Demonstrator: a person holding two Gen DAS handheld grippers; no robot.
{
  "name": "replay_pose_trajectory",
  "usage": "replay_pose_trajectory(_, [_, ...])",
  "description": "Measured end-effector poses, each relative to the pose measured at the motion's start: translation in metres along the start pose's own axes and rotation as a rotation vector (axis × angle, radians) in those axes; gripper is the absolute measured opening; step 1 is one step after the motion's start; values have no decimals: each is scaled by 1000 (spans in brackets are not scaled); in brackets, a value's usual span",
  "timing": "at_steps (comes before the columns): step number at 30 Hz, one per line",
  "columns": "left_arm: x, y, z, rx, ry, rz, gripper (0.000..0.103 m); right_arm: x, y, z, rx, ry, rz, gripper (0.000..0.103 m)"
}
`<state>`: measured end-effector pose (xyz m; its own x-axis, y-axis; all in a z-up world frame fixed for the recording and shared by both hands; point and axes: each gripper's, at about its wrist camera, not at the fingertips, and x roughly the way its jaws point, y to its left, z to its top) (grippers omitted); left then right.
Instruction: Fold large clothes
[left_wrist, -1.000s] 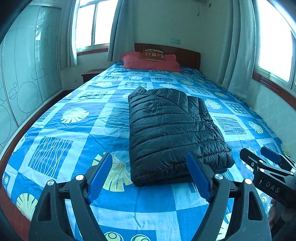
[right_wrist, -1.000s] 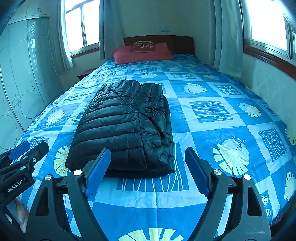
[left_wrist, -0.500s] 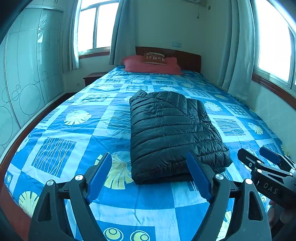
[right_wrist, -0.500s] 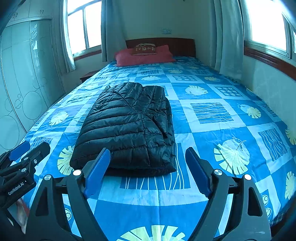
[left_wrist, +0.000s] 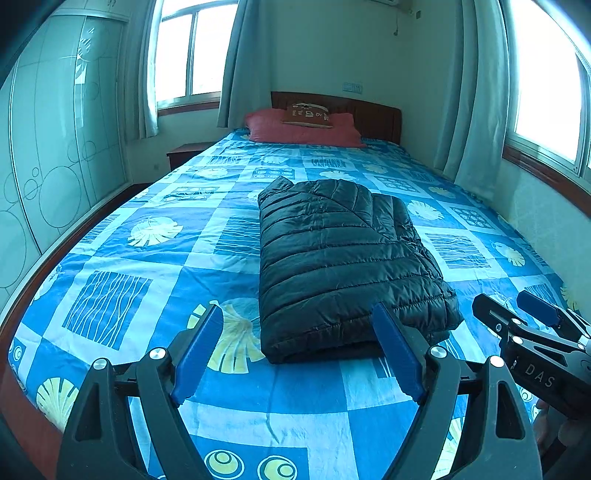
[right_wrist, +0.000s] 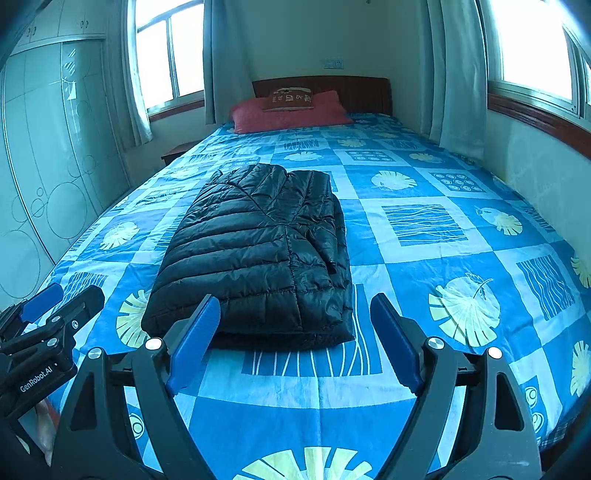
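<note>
A black quilted puffer jacket lies folded into a thick rectangle on the blue patterned bedspread. My left gripper stands open above the foot of the bed, short of the jacket's near edge, with nothing between its blue pads. My right gripper is open too, just in front of the jacket's near edge, and holds nothing. Each gripper shows in the other's view: the right one at the right edge, the left one at the left edge.
Red pillows lean on the wooden headboard at the far end. A frosted wardrobe runs along the left, a nightstand by it. A wall with curtained windows bounds the right side.
Both views have tilted up slightly, so the jacket sits a little lower in frame and more of the far wall shows. Both grippers remain open; the jacket has not moved.
</note>
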<state>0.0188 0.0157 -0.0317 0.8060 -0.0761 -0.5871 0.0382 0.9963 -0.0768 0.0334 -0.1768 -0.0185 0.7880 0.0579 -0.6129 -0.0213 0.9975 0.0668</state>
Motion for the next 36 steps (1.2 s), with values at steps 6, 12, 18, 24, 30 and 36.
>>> replay_pose_trajectory(6, [0, 1, 0, -2, -1, 2, 82, 1, 3, 0, -2, 4, 1, 83])
replay_pose_trajectory(12, [3, 2, -2, -10, 3, 9, 82, 5, 2, -1, -5, 7, 3, 83])
replay_pose_trajectory(18, [4, 5, -3, -21, 7, 11, 82, 4, 2, -2, -4, 5, 3, 83])
replay_pose_trajectory(24, [4, 6, -3, -31, 7, 4, 82, 4, 3, -2, -4, 5, 2, 83])
replay_pose_trajectory(30, [3, 5, -3, -37, 9, -7, 82, 4, 4, -2, -3, 4, 3, 83])
replay_pose_trajectory(36, [1, 3, -2, -32, 6, -13, 82, 4, 3, -2, -3, 3, 3, 83])
